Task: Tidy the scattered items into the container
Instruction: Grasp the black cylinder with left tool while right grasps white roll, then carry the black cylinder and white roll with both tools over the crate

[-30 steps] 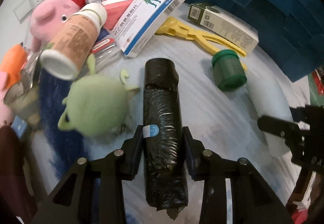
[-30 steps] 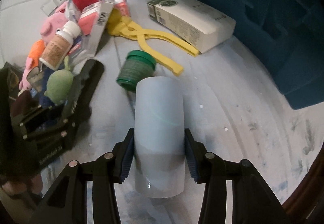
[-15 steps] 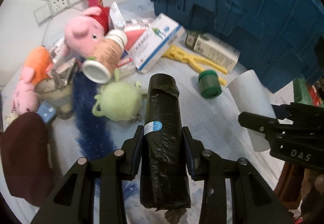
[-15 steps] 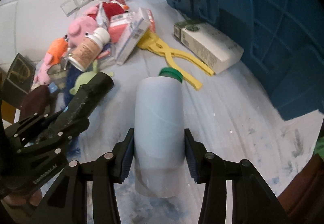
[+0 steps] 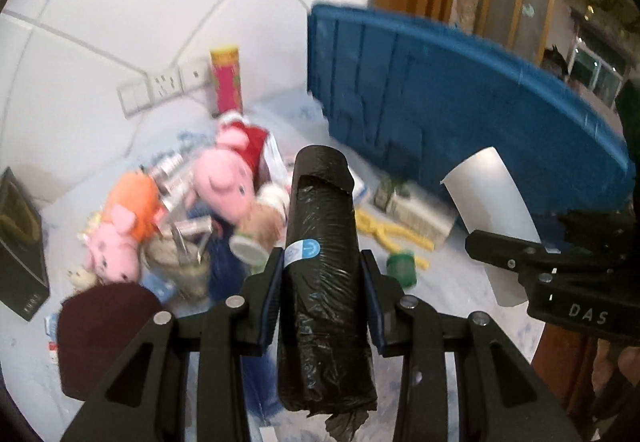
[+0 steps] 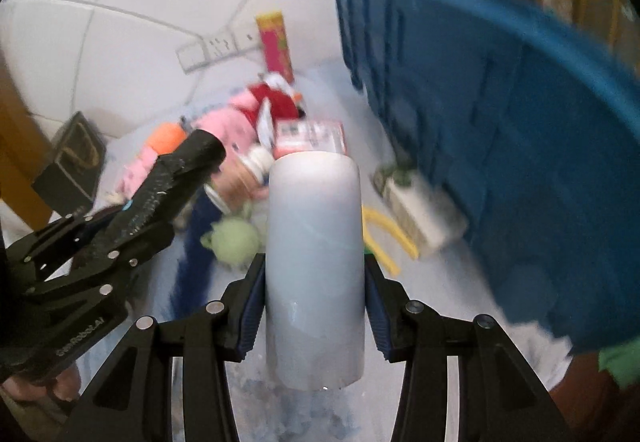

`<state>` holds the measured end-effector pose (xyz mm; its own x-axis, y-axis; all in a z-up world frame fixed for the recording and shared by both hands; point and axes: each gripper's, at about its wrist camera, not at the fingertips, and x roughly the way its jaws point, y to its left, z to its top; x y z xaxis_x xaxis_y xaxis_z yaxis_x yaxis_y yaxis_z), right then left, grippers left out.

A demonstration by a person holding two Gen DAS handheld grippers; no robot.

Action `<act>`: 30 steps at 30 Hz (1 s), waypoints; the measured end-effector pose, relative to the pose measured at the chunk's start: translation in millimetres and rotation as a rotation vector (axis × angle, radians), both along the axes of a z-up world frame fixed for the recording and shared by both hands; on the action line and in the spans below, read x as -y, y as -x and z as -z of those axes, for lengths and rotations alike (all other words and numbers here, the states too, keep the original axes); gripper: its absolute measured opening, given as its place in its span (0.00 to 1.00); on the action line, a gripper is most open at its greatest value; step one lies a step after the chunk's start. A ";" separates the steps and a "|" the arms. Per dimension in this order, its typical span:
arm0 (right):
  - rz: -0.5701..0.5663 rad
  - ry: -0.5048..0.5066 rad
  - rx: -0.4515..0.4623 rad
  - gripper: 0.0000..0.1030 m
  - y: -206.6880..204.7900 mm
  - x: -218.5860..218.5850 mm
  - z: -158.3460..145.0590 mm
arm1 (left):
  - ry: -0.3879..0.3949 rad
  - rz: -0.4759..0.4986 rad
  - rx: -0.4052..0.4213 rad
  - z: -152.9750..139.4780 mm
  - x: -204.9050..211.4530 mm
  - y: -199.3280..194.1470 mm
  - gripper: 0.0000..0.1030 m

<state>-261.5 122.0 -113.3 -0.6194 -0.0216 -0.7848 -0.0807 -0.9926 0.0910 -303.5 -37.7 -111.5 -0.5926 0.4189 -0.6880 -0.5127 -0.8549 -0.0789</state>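
Right gripper [image 6: 315,294] clamps pale cylinder [image 6: 315,266]; blue container [image 6: 500,146] beside.

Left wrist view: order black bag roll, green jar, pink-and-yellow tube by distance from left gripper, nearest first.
1. black bag roll, clamped in the left gripper.
2. green jar, right of the roll, on the floor.
3. pink-and-yellow tube, far back, upright by the wall.

We see a black roll of garbage bags [image 5: 322,274] with a small blue-white sticker, lifted clear of the table and pointing away from the camera. Beside it, a pale grey-white cylinder [image 6: 315,274] is lifted the same way. The blue container [image 5: 460,122], ribbed on its side, stands behind. Below, two pink pig toys [image 5: 228,178], a green jar [image 5: 401,266] and yellow tongs [image 5: 384,232] lie scattered.
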 end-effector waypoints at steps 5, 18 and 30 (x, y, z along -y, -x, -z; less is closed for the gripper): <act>-0.063 -0.015 -0.128 0.44 6.5 -20.8 -56.7 | -0.027 -0.054 -0.093 -44.2 -22.0 2.7 0.35; -0.042 -0.120 -0.351 0.44 -21.8 -200.5 -180.7 | -0.118 -0.079 -0.252 -171.7 -193.2 2.2 0.35; 0.065 -0.058 -0.299 0.47 -27.0 -327.4 -159.6 | -0.055 0.016 -0.163 -169.5 -327.9 4.5 0.35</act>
<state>-234.5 449.4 46.3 -0.8218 0.0655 -0.5660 -0.1225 -0.9904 0.0634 -308.0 290.2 57.9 -0.6874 0.4639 -0.5588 -0.5363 -0.8430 -0.0402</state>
